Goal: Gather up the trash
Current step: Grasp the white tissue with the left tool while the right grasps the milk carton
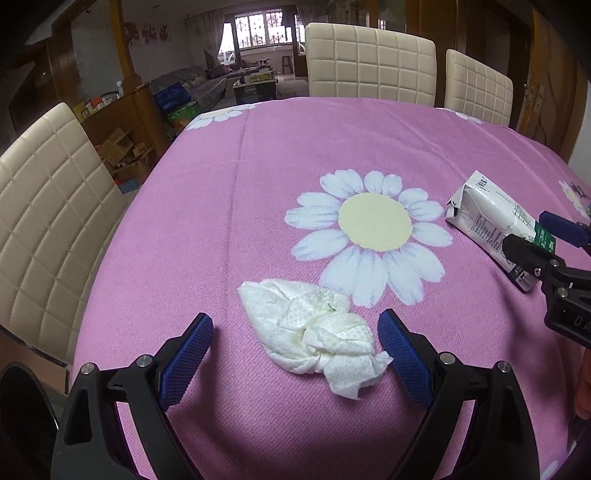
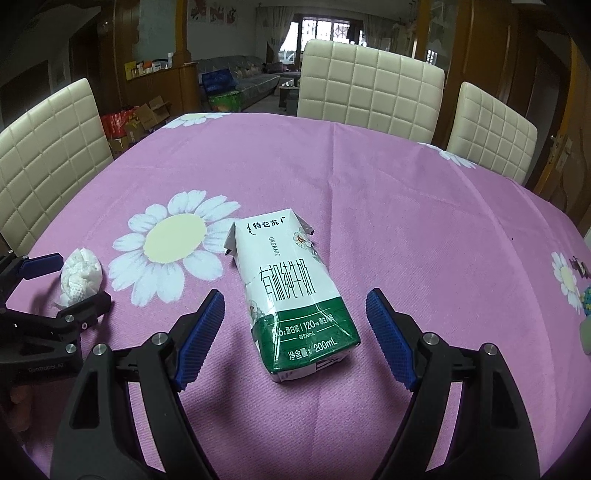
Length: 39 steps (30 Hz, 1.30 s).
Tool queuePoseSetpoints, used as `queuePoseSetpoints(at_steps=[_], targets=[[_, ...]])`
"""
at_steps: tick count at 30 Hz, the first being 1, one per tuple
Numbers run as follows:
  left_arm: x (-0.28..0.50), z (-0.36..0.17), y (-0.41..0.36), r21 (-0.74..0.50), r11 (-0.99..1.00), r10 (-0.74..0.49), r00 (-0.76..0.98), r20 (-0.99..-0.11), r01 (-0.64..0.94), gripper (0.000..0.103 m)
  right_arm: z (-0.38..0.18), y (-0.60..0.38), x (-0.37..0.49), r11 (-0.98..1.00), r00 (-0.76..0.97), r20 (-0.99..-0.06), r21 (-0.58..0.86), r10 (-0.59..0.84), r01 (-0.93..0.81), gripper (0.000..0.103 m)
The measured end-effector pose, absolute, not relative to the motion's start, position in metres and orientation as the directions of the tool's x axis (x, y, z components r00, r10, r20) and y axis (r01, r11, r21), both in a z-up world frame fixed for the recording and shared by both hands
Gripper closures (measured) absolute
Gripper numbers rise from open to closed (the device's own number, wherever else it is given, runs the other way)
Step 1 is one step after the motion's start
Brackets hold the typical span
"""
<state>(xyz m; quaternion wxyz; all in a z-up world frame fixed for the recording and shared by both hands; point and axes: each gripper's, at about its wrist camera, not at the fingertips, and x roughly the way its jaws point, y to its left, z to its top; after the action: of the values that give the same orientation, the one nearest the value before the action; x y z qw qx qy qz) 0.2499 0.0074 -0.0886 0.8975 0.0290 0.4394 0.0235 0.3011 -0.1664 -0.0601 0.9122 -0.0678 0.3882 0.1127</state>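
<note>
A pink daisy-print tablecloth [image 1: 258, 184] covers the table. The left gripper [image 1: 295, 332] stands open astride a crumpled paper towel [image 1: 314, 328] — pads clear of it. The right gripper [image 2: 295, 314] gapes around a flattened milk carton [image 2: 291, 291] lying between its fingers, untouched — cream chairs [image 2: 369, 85] beyond.

Both views are lit softly and evenly by daylight from the window [image 1: 264, 31] at the far end of the room. Soft shadows are cast on the bench [image 1: 229, 206] beneath the fingers [image 1: 186, 363]. Straight edges are bowed by fisheye distortion, and the corners are darkened to black. No glare is seen; focus is sharp nearby.
</note>
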Motion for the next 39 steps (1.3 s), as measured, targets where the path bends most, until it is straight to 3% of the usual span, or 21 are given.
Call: queuePoseSetpoints(at_steps=[17,19,22,28,33,39], targets=[[0.244,-0.084,0.014,0.044,0.998,0.055,0.639,-0.767,-0.033,0.016,-0.073,-0.156,0.304,0.964,0.647,-0.753,-0.065,0.122,-0.257,0.026],[0.245,-0.084,0.016,0.035,0.999,0.050,0.637,-0.769,-0.036,0.019,-0.073,-0.157,0.304,0.966,0.647,-0.752,-0.058,0.123,-0.252,0.033],[0.247,-0.087,0.017,0.031,0.999,0.046,0.623,-0.781,-0.035,0.034,-0.074,-0.159,0.305,0.967,0.641,-0.757,-0.048,0.128,-0.249,0.044],[0.244,-0.086,0.010,0.056,0.998,0.047,0.632,-0.773,-0.006,0.048,-0.073,-0.155,0.301,0.964,0.653,-0.747,-0.066,0.124,-0.259,0.047],[0.240,-0.083,0.005,0.085,0.996,0.061,0.647,-0.760,0.006,0.072,-0.071,-0.149,0.296,0.957,0.666,-0.737,-0.095,0.117,-0.273,0.048],[0.228,-0.076,-0.002,0.156,0.988,0.116,0.687,-0.718,-0.004,0.077,-0.063,-0.146,0.288,0.956,0.692,-0.710,-0.096,0.129,-0.277,0.049]])
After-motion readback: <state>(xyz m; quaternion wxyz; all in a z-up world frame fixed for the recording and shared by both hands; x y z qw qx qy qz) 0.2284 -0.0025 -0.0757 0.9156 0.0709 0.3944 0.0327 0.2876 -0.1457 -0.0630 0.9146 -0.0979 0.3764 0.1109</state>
